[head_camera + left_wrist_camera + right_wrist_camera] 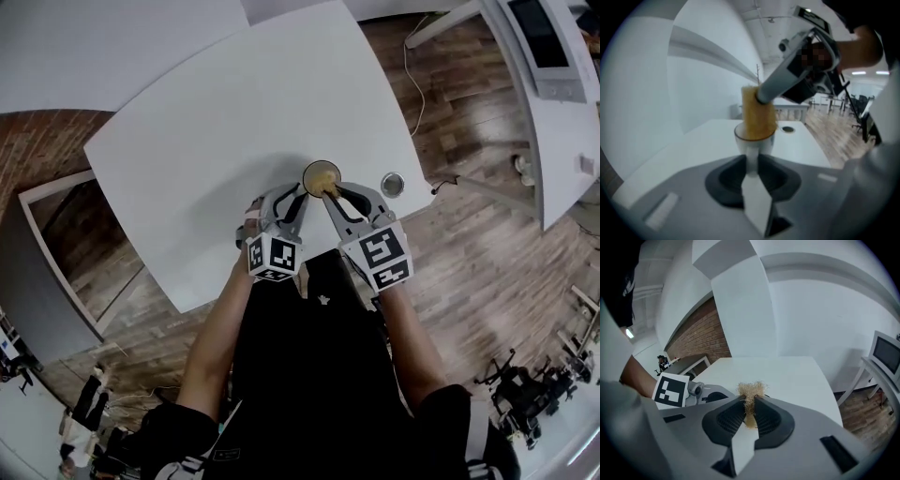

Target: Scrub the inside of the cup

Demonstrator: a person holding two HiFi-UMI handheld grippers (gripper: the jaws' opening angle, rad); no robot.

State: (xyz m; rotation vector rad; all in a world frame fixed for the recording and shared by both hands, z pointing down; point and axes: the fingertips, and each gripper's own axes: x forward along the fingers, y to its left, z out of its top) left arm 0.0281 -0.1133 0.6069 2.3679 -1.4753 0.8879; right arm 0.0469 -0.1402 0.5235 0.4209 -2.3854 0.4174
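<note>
A small white cup (322, 178) stands near the front edge of the white table (206, 122). A straw-coloured fibrous scrubber (758, 115) sticks down into the cup (753, 143) and rises well above its rim. My right gripper (330, 194) is shut on the scrubber (751, 394), whose tuft shows past the jaws. It reaches in from the upper right in the left gripper view as a grey body (797, 75). From the near left, my left gripper (298, 199) is at the cup's side, its jaws closed on the cup's lower wall.
A small round dark-rimmed lid or dish (392, 184) lies on the table right of the cup, also seen as a disc (788, 129). The table's front edge runs just under both grippers. Wooden floor, a brick wall and other white desks surround the table.
</note>
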